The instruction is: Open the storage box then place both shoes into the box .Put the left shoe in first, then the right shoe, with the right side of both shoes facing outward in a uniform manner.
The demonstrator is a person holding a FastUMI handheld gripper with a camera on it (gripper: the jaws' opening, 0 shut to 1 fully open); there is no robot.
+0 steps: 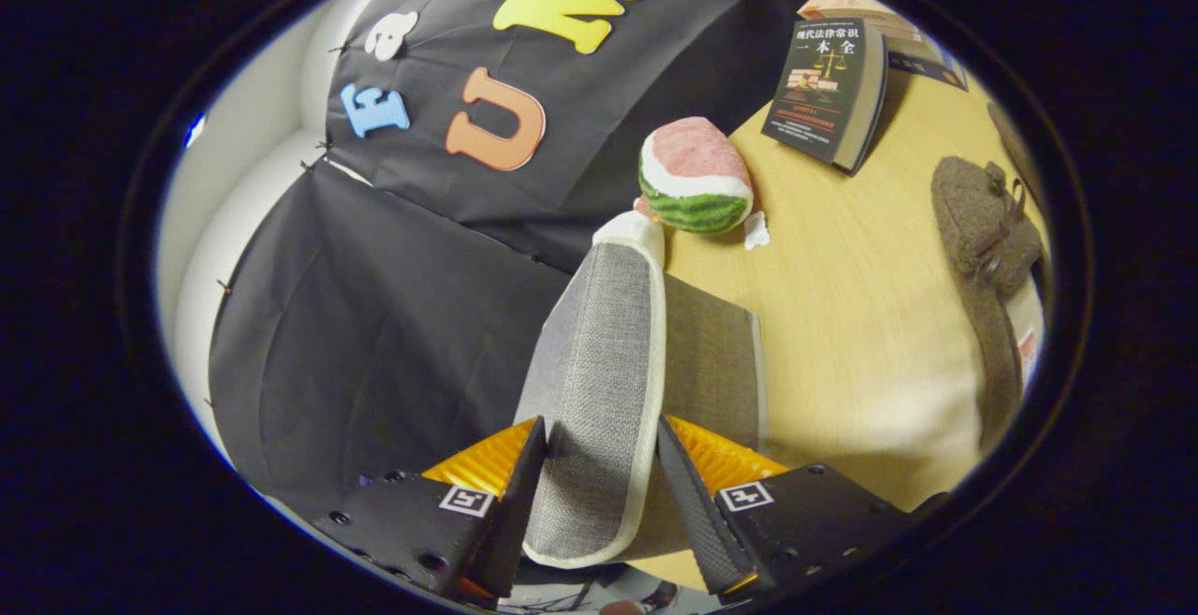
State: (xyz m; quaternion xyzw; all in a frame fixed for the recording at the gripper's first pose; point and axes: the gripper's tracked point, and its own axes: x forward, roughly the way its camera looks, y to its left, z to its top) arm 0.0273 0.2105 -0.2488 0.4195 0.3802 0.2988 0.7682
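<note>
Lifting the lid is clearly the step in hand: the wide pale wooden table [870, 334] sits under everything, and the grey woven fabric lid with white trim [599, 381] of the storage box stands raised between the fingers, with the gripper [601, 465] clamped on it from both sides. One brown felt lace-up shoe [983, 217] waits well beyond on the table (I can't say whether it's the left or the right one). A dark hardcover book [828, 91] and a plush watermelon slice [694, 175] sit further back. Next, I'd guess: swing the lid fully open, release, fetch the left shoe.
</note>
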